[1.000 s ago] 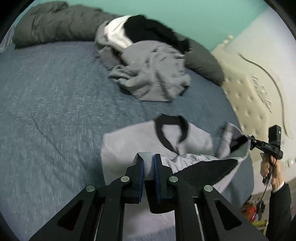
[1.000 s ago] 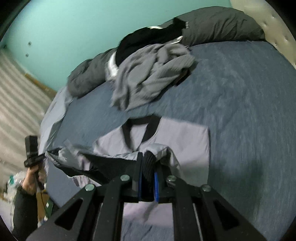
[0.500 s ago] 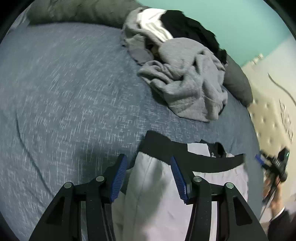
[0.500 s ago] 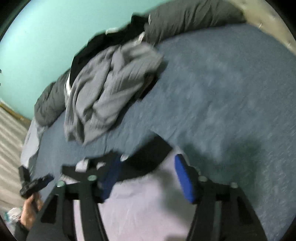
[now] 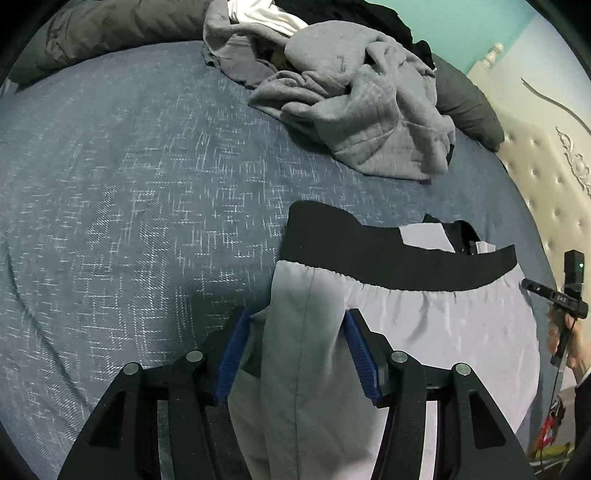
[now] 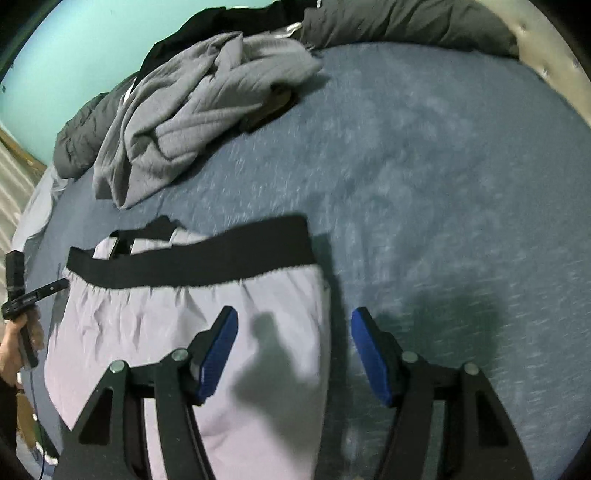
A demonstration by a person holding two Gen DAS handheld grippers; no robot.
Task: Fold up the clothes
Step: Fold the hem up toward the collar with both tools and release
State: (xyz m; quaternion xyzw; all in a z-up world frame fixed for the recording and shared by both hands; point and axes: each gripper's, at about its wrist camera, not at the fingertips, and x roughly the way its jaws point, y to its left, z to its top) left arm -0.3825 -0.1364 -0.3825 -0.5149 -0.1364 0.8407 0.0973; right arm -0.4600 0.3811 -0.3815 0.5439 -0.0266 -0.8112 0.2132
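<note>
Lying folded on bed, grey top, both hand-held grippers spread

A blue-grey woven bedspread is spread across the bed. Dark grey pillows are laid along its far edge, against a turquoise painted wall. A cream tufted headboard with buttons is seen at the right in the left wrist view. A pale striped surface is seen beyond the bed's edge in the right wrist view; what it is cannot be told.
</note>
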